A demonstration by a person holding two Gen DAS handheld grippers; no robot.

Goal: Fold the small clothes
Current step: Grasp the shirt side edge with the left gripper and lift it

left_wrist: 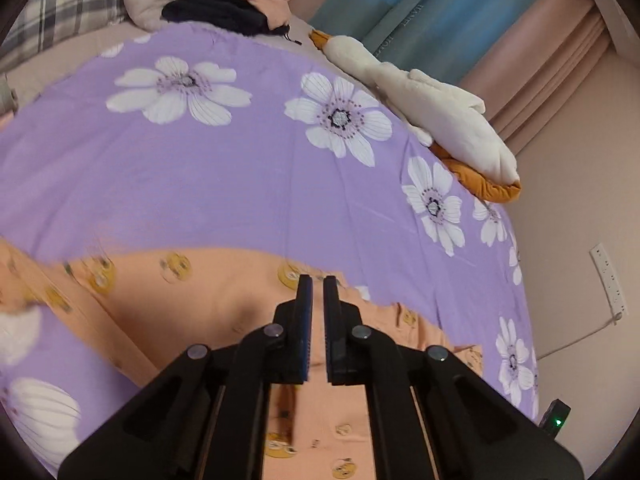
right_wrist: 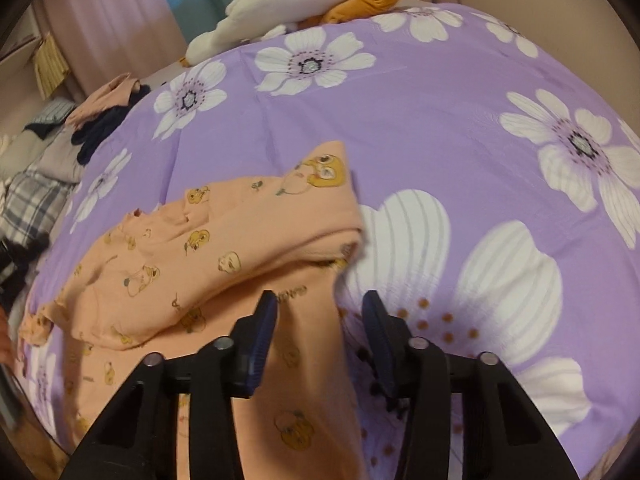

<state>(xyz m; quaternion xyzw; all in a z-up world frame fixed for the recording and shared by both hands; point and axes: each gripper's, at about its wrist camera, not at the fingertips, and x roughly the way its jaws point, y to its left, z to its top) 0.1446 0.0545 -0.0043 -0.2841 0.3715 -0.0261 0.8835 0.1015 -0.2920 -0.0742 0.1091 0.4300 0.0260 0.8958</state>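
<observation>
Right wrist view: purple floral bedsheet (right_wrist: pixel 440 120), spread flat. On it, peach printed garment (right_wrist: pixel 192 248), partly folded over itself, long axis running from lower left up toward the right, cartoon-face corner pointing away. Right gripper (right_wrist: pixel 320 300): jaws wide apart, empty, poised over the garment's near edge. Left gripper (left_wrist: pixel 318 280): jaws nearly together with a narrow gap; whether cloth is pinched cannot be told. White plush goose (left_wrist: pixel 432 120) at the sheet's far edge.

A bed covered by a purple sheet printed with big white flowers (left_wrist: pixel 240 184) fills both views. On it lies a peach cartoon-print cotton garment (right_wrist: pixel 168 264), partly folded over itself, at lower left of the right wrist view. At the upper right of the left wrist view, a white and orange plush toy (left_wrist: pixel 448 120) lies along the bed's edge, with a heap of dark navy and peach clothes (left_wrist: pixel 228 4) at upper centre.
</observation>
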